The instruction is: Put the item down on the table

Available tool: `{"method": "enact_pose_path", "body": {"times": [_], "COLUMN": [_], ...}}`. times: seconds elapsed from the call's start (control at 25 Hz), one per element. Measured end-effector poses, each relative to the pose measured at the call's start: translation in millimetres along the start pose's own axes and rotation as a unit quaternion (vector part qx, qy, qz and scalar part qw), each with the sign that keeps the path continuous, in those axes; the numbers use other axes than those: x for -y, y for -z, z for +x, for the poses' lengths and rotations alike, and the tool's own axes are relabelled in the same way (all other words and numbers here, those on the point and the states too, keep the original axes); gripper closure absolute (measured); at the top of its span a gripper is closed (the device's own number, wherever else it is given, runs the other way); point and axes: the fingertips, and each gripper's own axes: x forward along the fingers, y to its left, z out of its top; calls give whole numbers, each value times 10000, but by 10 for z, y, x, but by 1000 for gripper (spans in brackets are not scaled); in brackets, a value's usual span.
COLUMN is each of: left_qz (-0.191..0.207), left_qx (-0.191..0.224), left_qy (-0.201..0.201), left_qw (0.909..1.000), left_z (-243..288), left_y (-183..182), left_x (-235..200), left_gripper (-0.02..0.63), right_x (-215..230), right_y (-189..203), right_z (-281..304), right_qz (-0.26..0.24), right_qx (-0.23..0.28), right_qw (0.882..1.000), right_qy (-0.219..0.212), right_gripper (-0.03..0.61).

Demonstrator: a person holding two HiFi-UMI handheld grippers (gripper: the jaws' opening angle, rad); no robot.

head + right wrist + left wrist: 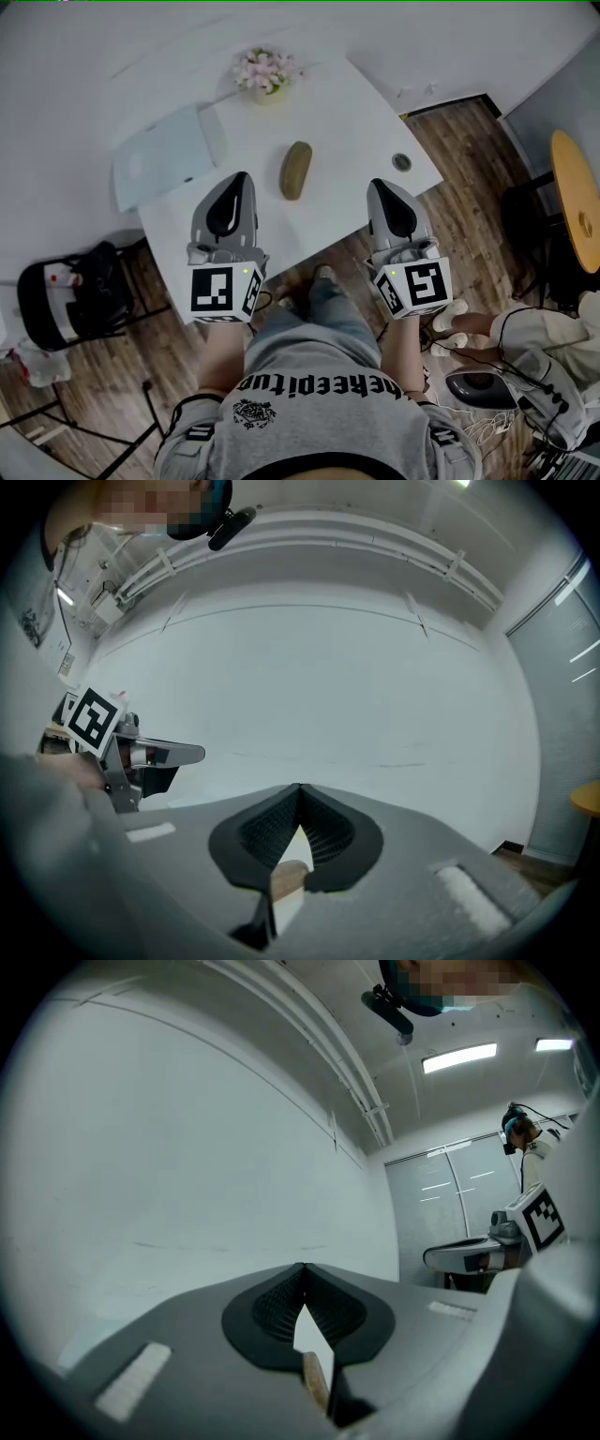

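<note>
Head view, looking steeply down. Nearest is the person's grey printed shirt, with a gripper held out on each side.

The left gripper (241, 180) and right gripper (380, 185) both have their jaws pressed together. Each gripper's own view confirms the tips meet with nothing clamped between them.

A brown oblong item (296, 170) lies flat on the white table (347, 122), just ahead of and between the two grippers. Its long axis runs away from the person, roughly parallel to both grippers. The left gripper's tip is somewhat nearer to it than the right's. The item appears already set down, with no gripper touching it.

Left of the item lies a pale tray (164, 155), and right of it a small round object (401, 162). Beyond the item stands a pot of pink flowers (265, 70).
</note>
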Motion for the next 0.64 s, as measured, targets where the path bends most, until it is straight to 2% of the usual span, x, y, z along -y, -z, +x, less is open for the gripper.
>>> {"method": "enact_pose_path", "body": {"times": [0.64], "left_qz": [6], "left_qx": [62], "left_qy": [74], "left_qw": [10000], "left_z": [-105], "left_y": [8], "left_x": [-3], "left_gripper": [595], "right_x": [-85], "right_y": [-36], "right_z": [-83], "right_qz": [-26], "right_qx": [25], "right_qw": [10000], "right_qy": [59], "right_gripper": [580]}}
